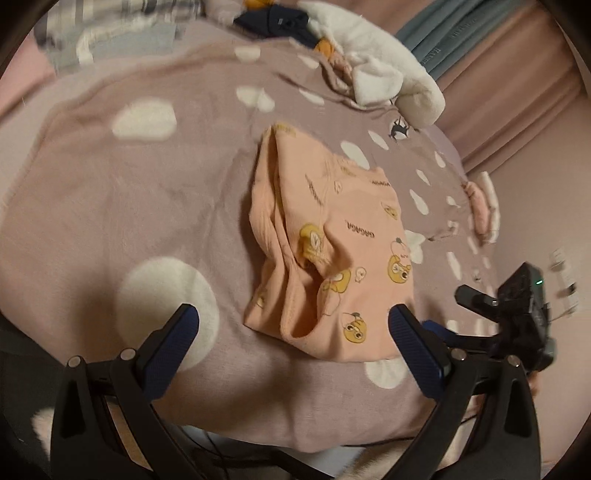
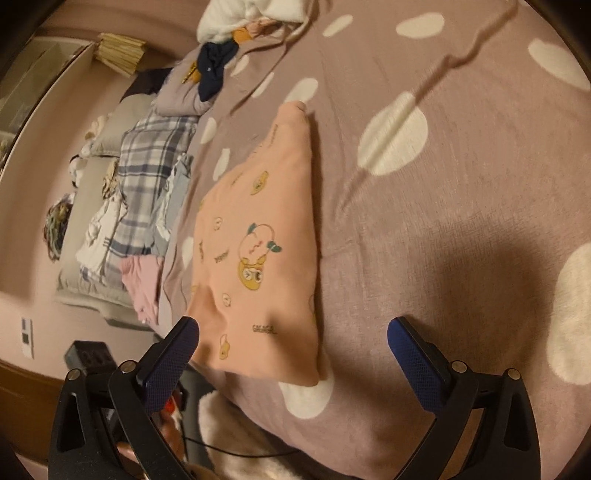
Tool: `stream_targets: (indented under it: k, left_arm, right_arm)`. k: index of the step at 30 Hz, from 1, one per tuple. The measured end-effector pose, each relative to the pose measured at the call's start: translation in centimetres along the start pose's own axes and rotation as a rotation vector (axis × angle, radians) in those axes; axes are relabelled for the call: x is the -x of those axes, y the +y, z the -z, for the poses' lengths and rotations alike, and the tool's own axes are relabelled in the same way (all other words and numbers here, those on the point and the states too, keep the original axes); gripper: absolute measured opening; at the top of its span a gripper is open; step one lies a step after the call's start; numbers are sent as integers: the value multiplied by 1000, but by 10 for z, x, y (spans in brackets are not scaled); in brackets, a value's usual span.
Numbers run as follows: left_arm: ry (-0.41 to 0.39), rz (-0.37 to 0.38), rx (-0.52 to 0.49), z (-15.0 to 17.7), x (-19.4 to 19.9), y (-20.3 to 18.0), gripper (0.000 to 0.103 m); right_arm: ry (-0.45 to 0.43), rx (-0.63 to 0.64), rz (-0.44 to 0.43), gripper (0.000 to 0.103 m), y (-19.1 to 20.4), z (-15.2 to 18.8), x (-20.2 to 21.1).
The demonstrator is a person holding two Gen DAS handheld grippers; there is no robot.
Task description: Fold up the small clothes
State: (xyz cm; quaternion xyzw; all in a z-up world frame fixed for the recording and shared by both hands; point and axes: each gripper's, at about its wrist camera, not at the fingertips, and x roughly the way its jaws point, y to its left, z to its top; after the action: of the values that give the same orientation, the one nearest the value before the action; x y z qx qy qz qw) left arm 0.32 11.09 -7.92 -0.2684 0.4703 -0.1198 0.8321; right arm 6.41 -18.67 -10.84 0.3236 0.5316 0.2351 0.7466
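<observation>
A peach garment (image 1: 332, 240) printed with yellow cartoon figures lies folded on a mauve blanket (image 1: 110, 206) with white spots. My left gripper (image 1: 294, 321) hovers open just before the garment's near edge, with nothing between its blue pads. In the right wrist view the same garment (image 2: 258, 240) lies flat, its near corner reaching in between the fingers of my right gripper (image 2: 293, 332). That gripper stands wide open and its pads are clear of the cloth. Its black body (image 1: 524, 314) shows at the right of the left wrist view, close beside my left gripper.
Unfolded clothes are piled at the far side: a white fleece piece (image 1: 380, 66) and a navy item (image 1: 273, 22). Plaid and pink clothes (image 2: 155, 173) lie along the blanket's left edge. A small folded stack (image 1: 480, 206) sits at the right. A power strip (image 2: 88, 356) lies on the floor.
</observation>
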Motion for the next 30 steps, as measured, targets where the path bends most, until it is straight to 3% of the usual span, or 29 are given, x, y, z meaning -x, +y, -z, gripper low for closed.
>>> stream_targets:
  k: [5,8,13,20,23,27,30]
  left_arm:
    - [188,188,54,5,-29,3,102]
    - [183,248,121,2,-33,7,103]
    - [279,488,275,-1,-52,12,103]
    - [282,403,182,-9,-68,-20,103]
    - [278,404,193,-22,-79,-25,103]
    - [284,394,214,-42,-96,-25,102]
    - [257,346,180,-46,-105,-33,101]
  right_arm:
    - [39,-35,-59,102,-6,-7,-13]
    - [45,-39,-69,102,-7,-11,-20]
    - [50,-80,-115,102,-13,-17,-24]
    - [74,-120,-173,102,-14,-28,-32]
    - [99,-125,-180,102,-6,-38,-42]
    - [155,-140,-254,103,1,-54,-61]
    - [193,-141,-280,103,6,-68,-82]
